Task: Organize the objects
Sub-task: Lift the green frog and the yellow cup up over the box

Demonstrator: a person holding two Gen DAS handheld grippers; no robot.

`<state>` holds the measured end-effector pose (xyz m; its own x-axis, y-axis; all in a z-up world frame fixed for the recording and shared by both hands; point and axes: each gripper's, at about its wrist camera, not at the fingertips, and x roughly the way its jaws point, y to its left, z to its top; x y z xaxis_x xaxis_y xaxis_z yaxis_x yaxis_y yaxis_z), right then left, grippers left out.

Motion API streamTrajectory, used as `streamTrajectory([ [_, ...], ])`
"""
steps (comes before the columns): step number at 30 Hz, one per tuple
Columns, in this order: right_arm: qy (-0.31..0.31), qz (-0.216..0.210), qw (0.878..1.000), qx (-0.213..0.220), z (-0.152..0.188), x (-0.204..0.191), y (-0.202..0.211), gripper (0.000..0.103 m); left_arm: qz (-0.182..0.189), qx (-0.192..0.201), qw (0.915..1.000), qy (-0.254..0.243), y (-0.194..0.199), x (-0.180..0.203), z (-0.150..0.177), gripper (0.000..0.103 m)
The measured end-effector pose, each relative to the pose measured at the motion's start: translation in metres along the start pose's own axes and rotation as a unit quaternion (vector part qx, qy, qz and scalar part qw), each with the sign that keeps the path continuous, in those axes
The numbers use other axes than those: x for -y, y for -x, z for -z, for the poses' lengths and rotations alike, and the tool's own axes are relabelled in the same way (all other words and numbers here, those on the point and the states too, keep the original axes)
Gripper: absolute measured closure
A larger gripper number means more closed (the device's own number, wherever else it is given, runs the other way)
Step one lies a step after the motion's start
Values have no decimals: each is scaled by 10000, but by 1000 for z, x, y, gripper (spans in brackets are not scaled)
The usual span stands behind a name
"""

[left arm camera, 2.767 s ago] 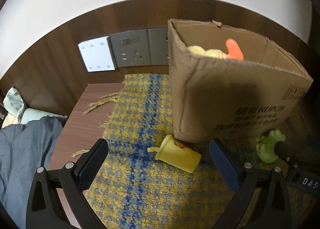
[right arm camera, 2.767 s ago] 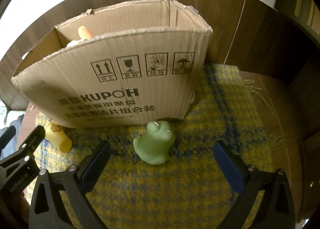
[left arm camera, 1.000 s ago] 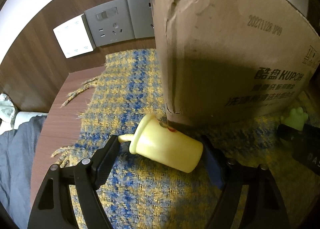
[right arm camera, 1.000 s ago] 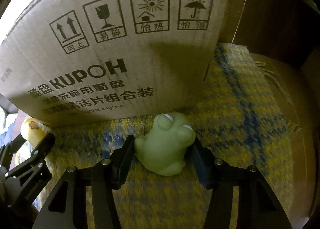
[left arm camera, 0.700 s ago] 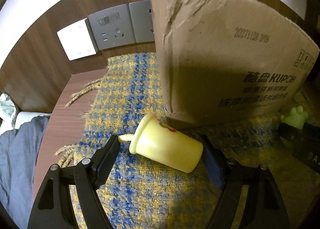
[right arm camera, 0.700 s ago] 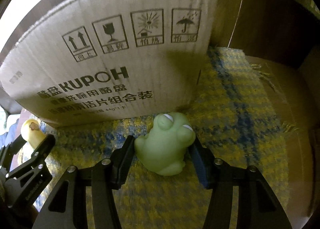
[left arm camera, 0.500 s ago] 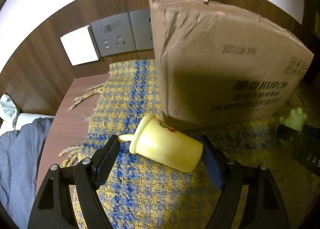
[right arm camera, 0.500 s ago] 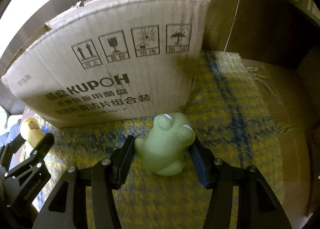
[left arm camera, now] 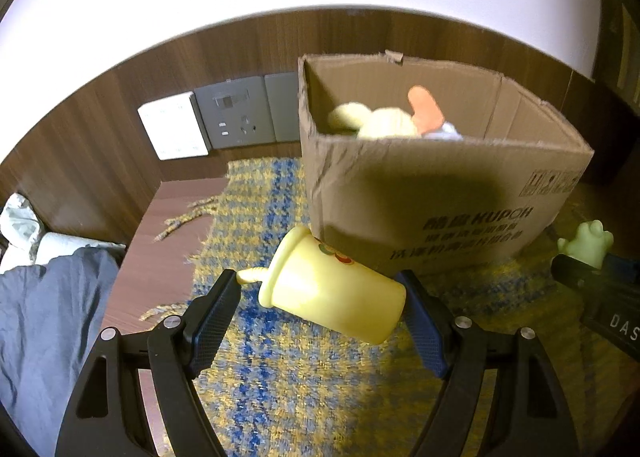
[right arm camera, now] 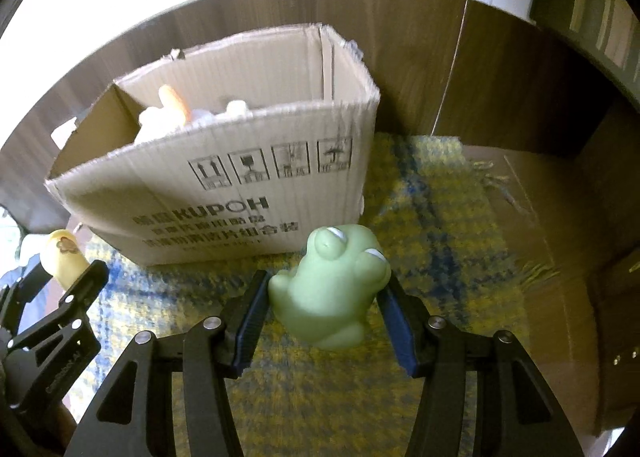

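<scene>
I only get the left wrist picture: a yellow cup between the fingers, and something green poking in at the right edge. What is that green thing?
Observer: A green frog toy, upright, clamped between the pads of the right gripper.
Operator: And what lies to the right of the box?
Observer: The checked mat ends there in a fringe, on a brown surface.
Operator: Anything printed on the box front?
Observer: The cardboard box has a row of four handling symbols above the word KUPOH.

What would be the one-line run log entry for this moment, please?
left tool: shut on yellow cup | right tool: shut on green frog toy | cardboard box: open, toys inside | both items: not yet in box
</scene>
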<state>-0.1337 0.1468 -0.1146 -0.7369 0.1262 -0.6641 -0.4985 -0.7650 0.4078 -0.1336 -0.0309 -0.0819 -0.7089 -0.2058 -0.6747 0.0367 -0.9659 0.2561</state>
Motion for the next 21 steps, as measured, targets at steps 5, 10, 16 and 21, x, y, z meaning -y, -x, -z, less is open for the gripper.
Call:
streamTrajectory([
  [5, -38, -36, 10000, 78, -3, -6, 26, 48, -10, 24, 10000, 45, 16, 0, -11, 24],
  [10, -13, -89, 9997, 211, -13, -4, 44, 48, 26, 119, 9999, 52, 35, 0, -21, 24],
  [16, 26, -158, 9991, 391, -27, -2, 62, 48, 87, 285, 9995, 40, 54, 0, -37, 24],
  [21, 76, -219, 9984, 517, -40, -4, 77, 48, 111, 451, 9989, 27, 66, 0, -54, 24],
])
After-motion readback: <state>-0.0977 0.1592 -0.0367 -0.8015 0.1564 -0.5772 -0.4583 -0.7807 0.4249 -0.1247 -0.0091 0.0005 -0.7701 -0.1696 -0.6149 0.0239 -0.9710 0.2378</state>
